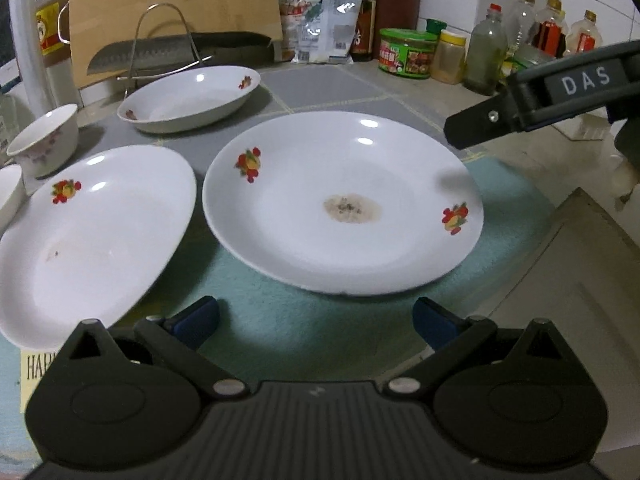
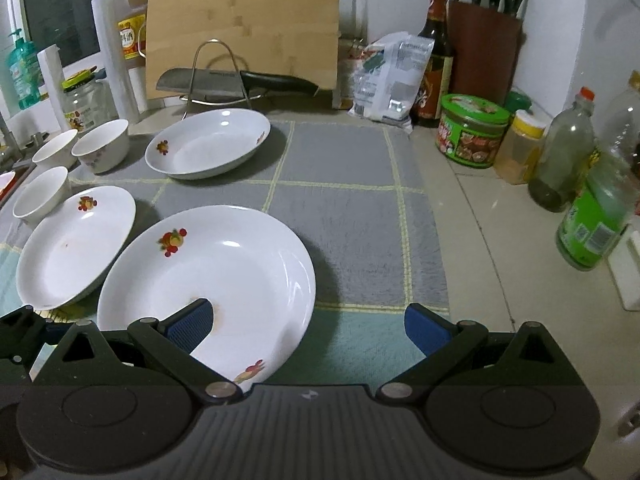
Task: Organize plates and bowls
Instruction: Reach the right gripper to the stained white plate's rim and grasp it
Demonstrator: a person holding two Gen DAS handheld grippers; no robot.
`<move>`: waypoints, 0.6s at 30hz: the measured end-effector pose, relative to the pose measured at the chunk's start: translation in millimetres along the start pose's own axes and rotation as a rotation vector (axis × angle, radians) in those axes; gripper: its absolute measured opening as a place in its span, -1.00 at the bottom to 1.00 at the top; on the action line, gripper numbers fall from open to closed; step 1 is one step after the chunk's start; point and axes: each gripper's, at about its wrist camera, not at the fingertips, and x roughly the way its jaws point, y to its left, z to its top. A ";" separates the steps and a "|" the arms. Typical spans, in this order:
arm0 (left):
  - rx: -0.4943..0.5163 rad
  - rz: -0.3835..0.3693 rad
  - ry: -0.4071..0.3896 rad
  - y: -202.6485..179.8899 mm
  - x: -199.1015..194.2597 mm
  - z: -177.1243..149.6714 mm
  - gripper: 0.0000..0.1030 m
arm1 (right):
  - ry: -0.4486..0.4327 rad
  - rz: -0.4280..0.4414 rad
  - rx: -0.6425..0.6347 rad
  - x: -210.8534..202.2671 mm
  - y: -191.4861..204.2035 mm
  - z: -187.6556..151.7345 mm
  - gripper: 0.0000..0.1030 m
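wall (image 2: 560, 8): white tile | counter (image 2: 500, 248): beige | window (image 2: 68, 8): left (dark outside) | light: dim

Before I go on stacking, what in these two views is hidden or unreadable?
- Near plate: right wrist view, its front rim hidden under the right gripper.
- Left plate: left wrist view, cut off by the left edge; near rim behind the left gripper.
- Small bowl: mostly outside the left edge.
- Bottle labels: too small to read.
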 end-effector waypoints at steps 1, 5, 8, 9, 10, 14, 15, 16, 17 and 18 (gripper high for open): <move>0.007 0.009 0.000 -1.3 1.8 1.0 0.99 | 0.003 0.010 -0.006 2.8 -1.6 0.7 1.00; 0.011 0.008 -0.006 -3.2 8.1 6.4 0.99 | 0.015 0.059 -0.032 15.3 -4.4 4.8 1.00; 0.022 -0.001 0.002 -4.0 11.0 9.7 1.00 | 0.027 0.098 -0.063 27.3 -2.5 7.4 1.00; 0.023 -0.005 0.003 -3.3 11.3 10.2 1.00 | 0.032 0.108 -0.072 31.6 -2.0 8.9 1.00; 0.025 -0.007 0.004 -3.0 11.2 10.2 1.00 | 0.038 0.123 -0.081 36.6 -1.8 9.7 1.00; 0.027 -0.008 -0.008 -4.1 11.1 9.5 1.00 | 0.073 0.169 -0.108 54.4 -1.4 12.5 1.00; 0.028 -0.009 -0.013 -3.7 10.9 8.7 1.00 | 0.081 0.176 -0.115 58.3 -1.1 13.2 1.00; 0.029 -0.010 -0.018 -3.6 10.9 8.4 1.00 | 0.087 0.185 -0.120 61.9 -1.0 13.9 1.00; 0.030 -0.011 -0.023 -3.7 10.7 8.0 1.00 | 0.094 0.194 -0.124 65.0 -1.2 14.5 1.00; 0.030 -0.011 -0.027 -3.5 10.5 7.2 1.00 | 0.102 0.204 -0.129 68.6 -0.8 15.6 1.00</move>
